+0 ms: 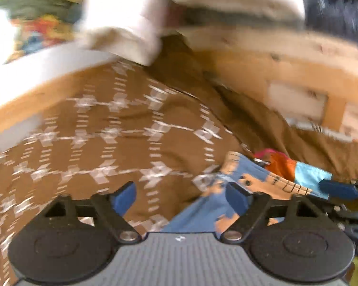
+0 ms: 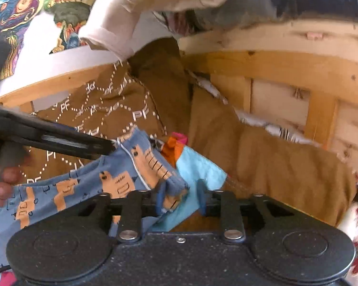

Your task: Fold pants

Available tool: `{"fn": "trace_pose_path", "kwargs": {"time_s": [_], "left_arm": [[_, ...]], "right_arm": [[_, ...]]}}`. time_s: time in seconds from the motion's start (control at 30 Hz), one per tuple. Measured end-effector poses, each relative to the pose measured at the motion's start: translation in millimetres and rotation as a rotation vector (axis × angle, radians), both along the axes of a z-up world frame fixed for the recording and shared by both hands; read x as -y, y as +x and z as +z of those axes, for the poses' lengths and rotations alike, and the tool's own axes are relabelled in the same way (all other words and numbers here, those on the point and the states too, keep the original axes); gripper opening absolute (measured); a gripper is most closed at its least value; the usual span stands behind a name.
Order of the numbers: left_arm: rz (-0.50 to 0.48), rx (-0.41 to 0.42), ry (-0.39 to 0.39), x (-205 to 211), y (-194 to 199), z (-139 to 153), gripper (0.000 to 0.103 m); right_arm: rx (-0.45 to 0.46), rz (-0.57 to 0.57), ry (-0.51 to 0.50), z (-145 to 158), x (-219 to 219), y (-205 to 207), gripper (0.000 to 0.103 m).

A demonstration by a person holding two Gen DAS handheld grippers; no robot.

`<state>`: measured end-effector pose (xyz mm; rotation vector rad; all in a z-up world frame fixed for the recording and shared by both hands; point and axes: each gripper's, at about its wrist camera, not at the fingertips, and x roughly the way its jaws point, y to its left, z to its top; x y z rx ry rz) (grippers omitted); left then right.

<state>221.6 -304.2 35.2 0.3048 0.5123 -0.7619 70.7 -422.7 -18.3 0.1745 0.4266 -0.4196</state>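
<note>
Brown patterned bedding (image 2: 102, 109) lies beneath blue printed pants (image 2: 59, 190); my right gripper (image 2: 181, 199), part-open, straddles their edge, my left gripper (image 1: 181, 195) gapes beside them, so I judge gripping comes next.

Left wrist view: looks forward over the left tool (image 1: 181, 195), low and close above the brown bedspread (image 1: 95, 124), facing the wooden bed frame (image 1: 262, 59); blurred.
Right wrist view: same direction over the right tool (image 2: 181, 195), close.
Shared by the 2 views: blue patterned pants (image 1: 241, 178) (image 2: 121, 181), bedspread, frame.
</note>
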Motion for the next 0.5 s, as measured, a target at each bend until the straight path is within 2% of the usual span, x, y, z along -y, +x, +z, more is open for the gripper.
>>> {"fn": "trace_pose_path", "kwargs": {"time_s": [0.03, 0.07, 0.1, 0.17, 0.23, 0.37, 0.43, 0.47, 0.5], "left_arm": [[0.034, 0.01, -0.012, -18.5, -3.3, 3.1, 0.091], [0.075, 0.02, -0.014, -39.3, -7.4, 4.3, 0.091], [0.119, 0.028, -0.004, -60.8, -10.4, 3.3, 0.091], [0.173, 0.033, 0.03, -100.8, -17.3, -2.4, 0.091], [0.219, 0.01, 0.106, -136.4, -22.4, -16.3, 0.091], [0.315, -0.071, 0.206, -190.5, -18.7, -44.3, 0.091], [0.391, -0.109, 0.223, -217.8, -9.2, -53.9, 0.091], [0.448, -0.138, 0.225, -231.2, -0.2, -58.9, 0.091], [0.496, -0.164, 0.203, -248.4, 6.4, -62.4, 0.091]], "right_arm": [[0.009, -0.001, -0.028, 2.3, -3.6, -1.0, 0.051], [0.017, 0.0, -0.062, 5.1, -8.2, -1.9, 0.064], [0.026, 0.014, -0.098, 7.7, -13.3, -1.7, 0.07], [0.054, 0.09, -0.153, 13.4, -26.9, 1.2, 0.07], [0.075, 0.221, -0.175, 15.0, -42.8, 10.8, 0.073], [-0.023, 0.594, -0.071, 6.6, -56.6, 62.7, 0.072], [-0.061, 0.631, -0.118, 0.0, -56.0, 85.1, 0.07], [-0.084, 0.612, -0.136, -3.2, -50.2, 96.2, 0.069], [-0.102, 0.572, -0.133, -6.1, -41.0, 105.3, 0.062]]}}
